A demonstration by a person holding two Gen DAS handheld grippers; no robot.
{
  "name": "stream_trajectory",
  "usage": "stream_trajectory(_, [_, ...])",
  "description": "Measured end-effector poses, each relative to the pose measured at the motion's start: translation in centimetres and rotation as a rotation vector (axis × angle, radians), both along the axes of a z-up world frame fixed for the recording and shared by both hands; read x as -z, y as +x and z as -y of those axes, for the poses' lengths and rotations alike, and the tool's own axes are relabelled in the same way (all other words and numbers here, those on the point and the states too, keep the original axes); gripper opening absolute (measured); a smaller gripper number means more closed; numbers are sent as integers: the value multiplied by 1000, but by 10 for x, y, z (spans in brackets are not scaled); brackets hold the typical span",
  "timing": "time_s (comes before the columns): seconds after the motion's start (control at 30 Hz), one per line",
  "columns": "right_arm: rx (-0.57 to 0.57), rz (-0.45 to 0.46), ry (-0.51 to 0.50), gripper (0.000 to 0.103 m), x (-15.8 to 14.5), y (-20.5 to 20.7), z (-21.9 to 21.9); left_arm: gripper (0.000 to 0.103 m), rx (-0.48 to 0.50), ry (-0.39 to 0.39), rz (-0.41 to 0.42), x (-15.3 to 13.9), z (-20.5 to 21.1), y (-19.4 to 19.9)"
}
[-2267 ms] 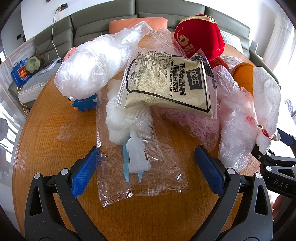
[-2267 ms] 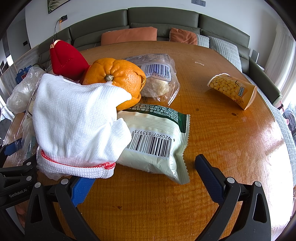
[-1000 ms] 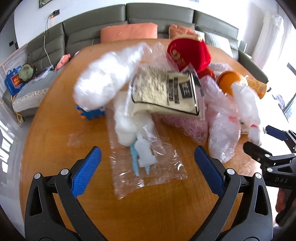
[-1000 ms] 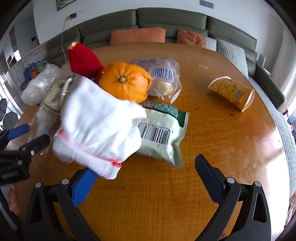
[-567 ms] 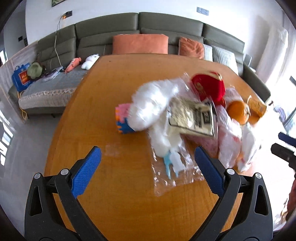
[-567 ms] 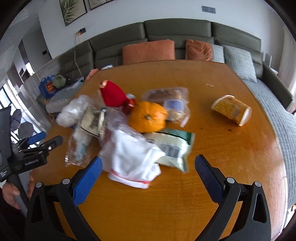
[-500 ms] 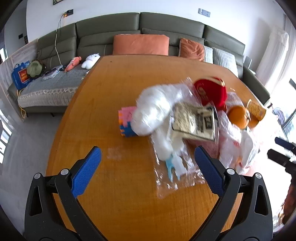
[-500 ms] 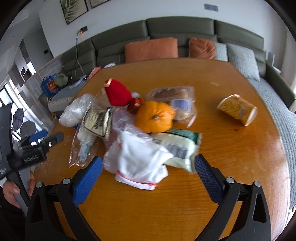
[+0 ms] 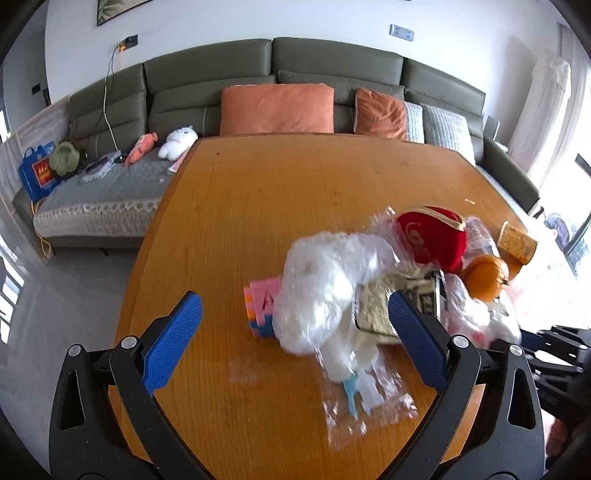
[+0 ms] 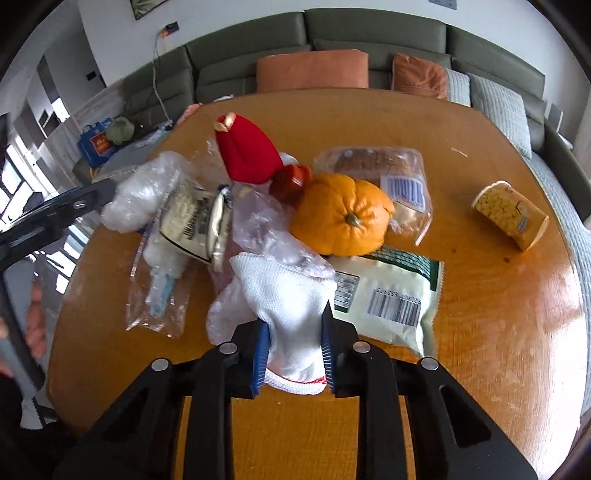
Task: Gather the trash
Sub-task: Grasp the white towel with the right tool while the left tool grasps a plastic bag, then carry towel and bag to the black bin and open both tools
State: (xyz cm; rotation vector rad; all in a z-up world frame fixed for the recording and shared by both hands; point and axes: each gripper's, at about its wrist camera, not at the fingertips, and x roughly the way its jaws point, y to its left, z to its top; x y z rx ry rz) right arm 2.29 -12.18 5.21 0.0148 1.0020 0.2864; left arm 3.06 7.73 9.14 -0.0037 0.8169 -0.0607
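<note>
White cloth (image 10: 291,306) sits pinched in right tongs (image 10: 293,350); left tongs (image 9: 291,332) gape.

Living room, pretty bright. Big round wooden table (image 9: 280,192) fills middle, glossy top with glare toward 3 o'clock. Olive-green sectional sofa (image 9: 332,62) wraps behind it from 10 to 2 o'clock. Two orange cushions (image 9: 277,109) plus pale quilted ones (image 9: 445,127) at 12–1. Grey lace-edged throw (image 9: 99,199) on chaise at 9–10, plush toys (image 9: 177,138) and blue bag (image 9: 37,175) on it. White wall (image 9: 207,22), framed picture at 11, sheer curtain (image 9: 546,110) and window at 2–3. Light grey floor (image 9: 62,295).
</note>
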Motion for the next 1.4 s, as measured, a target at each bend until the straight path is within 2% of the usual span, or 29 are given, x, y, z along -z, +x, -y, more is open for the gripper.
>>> stream_trajectory(0.2, [2, -3, 38, 26, -8, 5, 4, 97, 22, 70, -75, 20, 7, 27])
stream_trajectory(0.27, [5, 1, 41, 26, -11, 6, 3, 84, 23, 82, -104, 28, 6, 34])
stream_trajectory(0.33, [7, 14, 44, 26, -16, 4, 4, 45, 32, 67, -130, 32, 7, 37])
stream_trajectory(0.43, [16, 47, 53, 26, -27, 2, 7, 45, 21, 48, -142, 35, 2, 36])
stream_trajectory(0.6, [7, 90, 63, 26, -47, -2, 4, 45, 11, -13, -88, 19, -12, 16])
stream_trajectory(0.8, [-45, 115, 62, 26, -63, -7, -27, 45, -19, -64, -55, -2, -40, -8])
stream_trajectory(1.03, [-161, 107, 65, 26, -64, -7, -93, 45, -86, -72, -42, -9, -90, -43])
stream_trajectory(1.23, [-290, 93, 77, 26, -65, -9, -161, 45, -205, -70, -44, -1, -151, -87])
stream_trajectory(1.4, [-434, 67, 103, 26, -65, -18, -232, 46, -329, -45, -81, 18, -207, -134])
